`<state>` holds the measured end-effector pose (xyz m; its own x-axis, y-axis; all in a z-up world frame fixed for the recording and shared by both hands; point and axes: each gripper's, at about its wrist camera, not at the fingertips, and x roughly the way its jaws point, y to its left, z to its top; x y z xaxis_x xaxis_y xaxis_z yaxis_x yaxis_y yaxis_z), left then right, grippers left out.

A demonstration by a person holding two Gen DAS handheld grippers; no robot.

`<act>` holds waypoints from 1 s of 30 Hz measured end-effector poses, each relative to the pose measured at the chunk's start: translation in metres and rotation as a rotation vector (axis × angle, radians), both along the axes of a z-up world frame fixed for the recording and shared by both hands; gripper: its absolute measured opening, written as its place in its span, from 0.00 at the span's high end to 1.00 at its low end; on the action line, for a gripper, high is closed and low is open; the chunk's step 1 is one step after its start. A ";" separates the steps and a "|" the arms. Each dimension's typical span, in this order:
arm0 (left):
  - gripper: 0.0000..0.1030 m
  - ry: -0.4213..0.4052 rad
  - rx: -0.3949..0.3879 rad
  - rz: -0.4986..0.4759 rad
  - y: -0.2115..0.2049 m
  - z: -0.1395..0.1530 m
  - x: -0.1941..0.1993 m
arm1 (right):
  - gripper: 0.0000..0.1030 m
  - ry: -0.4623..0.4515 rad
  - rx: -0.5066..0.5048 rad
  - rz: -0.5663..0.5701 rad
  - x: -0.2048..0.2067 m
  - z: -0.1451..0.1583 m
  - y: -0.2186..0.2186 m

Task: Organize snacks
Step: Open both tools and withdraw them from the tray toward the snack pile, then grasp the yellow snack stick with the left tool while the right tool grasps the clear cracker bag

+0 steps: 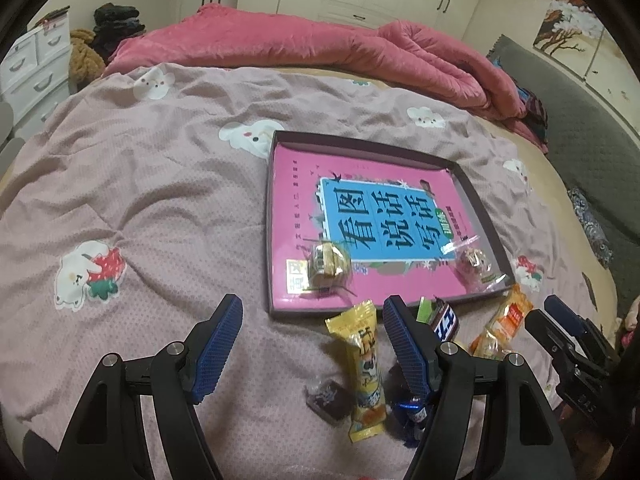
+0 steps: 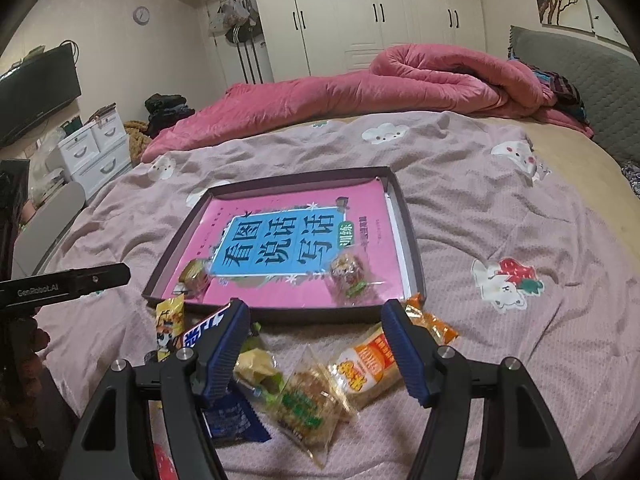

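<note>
**Inspector:** On the bed, report the tray.

**Assistant:** A shallow dark tray [image 1: 486, 216] lies on the pink cartoon-print quilt [image 1: 140, 184], with a pink workbook [image 1: 372, 200] flat inside it. Two clear-wrapped sweets rest on the book's near edge: a gold-foil one [image 1: 329, 266] at the left corner, a reddish one [image 1: 474, 262] at the right.

**Inspector:** Snacks outside the tray?

**Assistant:** All are bunched on the quilt just before the tray's near wall. Noted: a yellow packet [image 1: 362, 364], a small dark wrapped square [image 1: 329, 398], a navy bar with white lettering [image 2: 200, 330], a green-labelled crisp cake in clear wrap [image 2: 310, 400], and an orange-and-white packet [image 2: 370, 364].

**Inspector:** Left gripper?

**Assistant:** Left gripper [image 1: 314, 350] hangs over the yellow packet and dark square. Jaws apart, pressing on nothing.

**Inspector:** Right gripper?

**Assistant:** Right gripper [image 2: 316, 346] hangs over the crisp cake and orange-and-white packet, jaws apart. Whether its pads touch a wrapper, I cannot tell.

**Inspector:** Surroundings?

**Assistant:** A rolled pink duvet [image 2: 400, 80] lies beyond the tray; white wardrobes [image 2: 380, 12] stand behind.
</note>
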<state>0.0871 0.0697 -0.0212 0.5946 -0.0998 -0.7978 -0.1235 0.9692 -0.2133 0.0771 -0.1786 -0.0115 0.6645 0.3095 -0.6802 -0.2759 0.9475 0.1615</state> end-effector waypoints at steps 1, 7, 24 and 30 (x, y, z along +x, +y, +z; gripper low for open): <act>0.28 0.004 0.000 -0.004 -0.001 -0.001 -0.001 | 0.33 0.000 -0.002 0.003 -0.002 0.000 0.001; 0.28 0.031 0.002 -0.029 -0.007 -0.009 -0.005 | 0.32 0.008 -0.009 0.012 -0.009 0.000 0.004; 0.28 0.100 0.011 -0.064 -0.020 -0.027 -0.010 | 0.32 0.104 -0.016 -0.008 -0.020 -0.013 0.000; 0.28 0.109 0.006 -0.064 -0.019 -0.030 -0.009 | 0.32 0.164 -0.027 -0.021 -0.018 -0.025 0.001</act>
